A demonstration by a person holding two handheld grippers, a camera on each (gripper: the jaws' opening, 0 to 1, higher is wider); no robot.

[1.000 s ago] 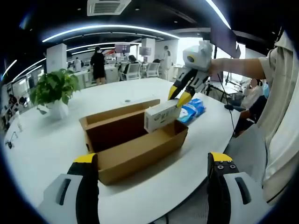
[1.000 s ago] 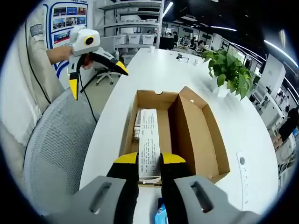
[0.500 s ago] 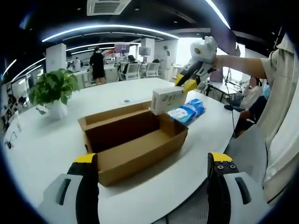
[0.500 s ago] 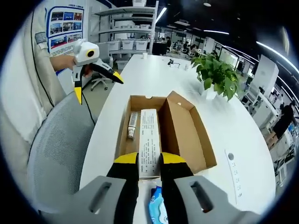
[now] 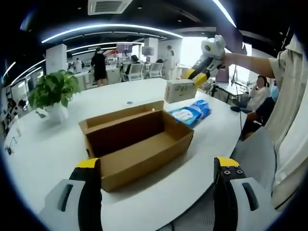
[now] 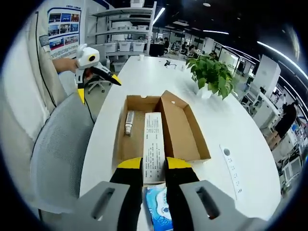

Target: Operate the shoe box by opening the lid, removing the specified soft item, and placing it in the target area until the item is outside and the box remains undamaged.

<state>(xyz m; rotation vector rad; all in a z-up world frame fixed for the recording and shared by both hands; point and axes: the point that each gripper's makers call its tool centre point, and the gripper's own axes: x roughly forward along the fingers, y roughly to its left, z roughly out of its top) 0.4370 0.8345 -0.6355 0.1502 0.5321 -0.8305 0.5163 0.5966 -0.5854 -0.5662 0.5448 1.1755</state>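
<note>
A: Start at the right gripper (image 6: 154, 166): its yellow-tipped jaws are pinched tight on the end of a long white carton (image 6: 153, 147), and the carton is up in the air, clear of the shoe box (image 6: 144, 126).

B: From the left gripper view you can see it from the side: the right gripper (image 5: 196, 77) holds the white carton (image 5: 180, 90) above the table, over by the blue-and-white soft pack (image 5: 190, 112).

A: And the left gripper (image 5: 159, 166)?

B: Jaws spread wide, nothing between them, hovering off the table's near edge. In the right gripper view it hangs by the grey mesh chair (image 6: 60, 159), left gripper (image 6: 96, 79) apart from the box.

A: The box itself sits open on the white table (image 6: 236, 120), lid flap standing up along one long side. A small silvery tube (image 6: 129, 123) lies on its floor.

B: Just below the right jaws, the blue-and-white soft pack (image 6: 159, 211) rests on the table beside the box's end. Farther out, a potted plant (image 6: 210, 74).
</note>
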